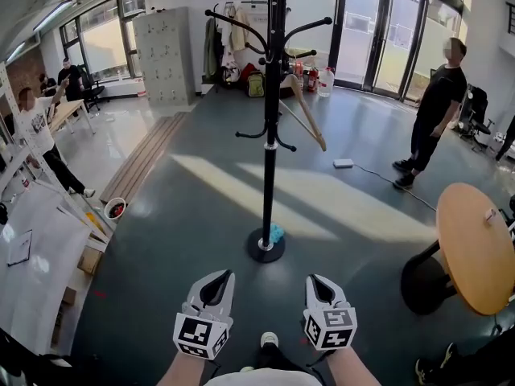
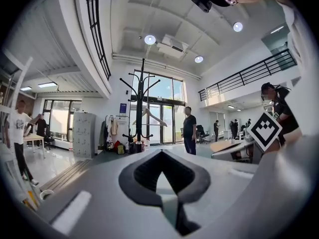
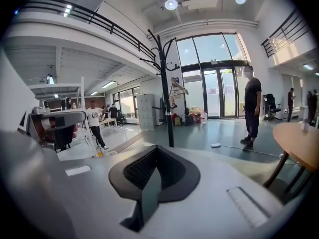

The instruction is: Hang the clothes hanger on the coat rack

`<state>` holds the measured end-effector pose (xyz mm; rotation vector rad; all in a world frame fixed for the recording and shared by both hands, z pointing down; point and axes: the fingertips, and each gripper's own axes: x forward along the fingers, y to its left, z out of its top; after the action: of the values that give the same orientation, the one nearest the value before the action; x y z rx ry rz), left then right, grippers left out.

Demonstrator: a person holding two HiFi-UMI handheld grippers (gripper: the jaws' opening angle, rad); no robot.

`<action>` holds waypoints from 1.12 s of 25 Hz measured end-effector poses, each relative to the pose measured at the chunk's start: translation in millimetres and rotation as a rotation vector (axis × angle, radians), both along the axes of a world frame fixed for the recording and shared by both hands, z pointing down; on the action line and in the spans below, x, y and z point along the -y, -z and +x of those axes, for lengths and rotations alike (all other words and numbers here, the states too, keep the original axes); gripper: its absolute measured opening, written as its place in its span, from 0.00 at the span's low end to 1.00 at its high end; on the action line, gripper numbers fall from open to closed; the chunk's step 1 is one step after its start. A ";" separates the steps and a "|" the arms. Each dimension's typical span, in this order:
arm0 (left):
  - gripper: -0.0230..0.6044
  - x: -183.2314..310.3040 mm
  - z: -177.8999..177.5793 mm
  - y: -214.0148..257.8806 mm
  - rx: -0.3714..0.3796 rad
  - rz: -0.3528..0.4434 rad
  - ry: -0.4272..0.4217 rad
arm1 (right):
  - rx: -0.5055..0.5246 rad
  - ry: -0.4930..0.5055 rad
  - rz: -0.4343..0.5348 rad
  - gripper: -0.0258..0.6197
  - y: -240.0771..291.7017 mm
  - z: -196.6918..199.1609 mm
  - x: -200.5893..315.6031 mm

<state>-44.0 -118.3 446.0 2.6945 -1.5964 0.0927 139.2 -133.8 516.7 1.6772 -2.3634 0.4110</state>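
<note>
The coat rack [image 1: 269,175] stands mid-frame. The wooden clothes hanger [image 1: 308,119] seems to hang from an arm at upper centre, though its hook is hard to make out. The hanging looks done, so best keep clear of the pole. The left gripper [image 1: 217,278] and right gripper [image 1: 316,281], at bottom centre, are closed and empty, well apart from the hanger.

No legible text, brand or number anywhere. Black-white square markers on cubes of left gripper [image 1: 216,283] and right gripper [image 1: 320,285]: patterns only. Blue wall sign [image 2: 122,108]: too small to read
</note>
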 end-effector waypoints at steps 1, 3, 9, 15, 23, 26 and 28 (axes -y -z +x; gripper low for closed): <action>0.04 -8.8 -2.5 -1.3 0.000 -0.003 -0.006 | -0.003 -0.003 0.008 0.08 0.4 -4.2 -10.5; 0.04 -25.9 -8.5 -2.8 -0.004 -0.003 -0.018 | -0.008 -0.010 0.030 0.08 2.4 -13.8 -30.4; 0.04 -75.1 -22.9 -8.4 -0.017 0.011 -0.060 | -0.030 -0.027 0.056 0.08 -2.8 -39.3 -88.3; 0.04 -105.1 -33.0 -2.2 -0.018 0.037 -0.085 | -0.032 -0.053 0.076 0.08 3.2 -52.4 -126.5; 0.04 -117.6 -46.7 7.6 -0.023 0.063 -0.087 | -0.065 -0.034 0.099 0.08 15.1 -72.5 -141.2; 0.04 -120.0 -51.9 9.5 -0.026 0.072 -0.084 | -0.066 -0.035 0.106 0.08 17.5 -76.8 -142.9; 0.04 -120.6 -52.7 10.0 -0.027 0.073 -0.087 | -0.067 -0.039 0.111 0.08 19.4 -77.9 -142.3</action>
<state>-96.8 2.4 436.0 2.8072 -1.5041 -0.0015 61.2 8.5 497.3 1.7585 -2.3487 0.2300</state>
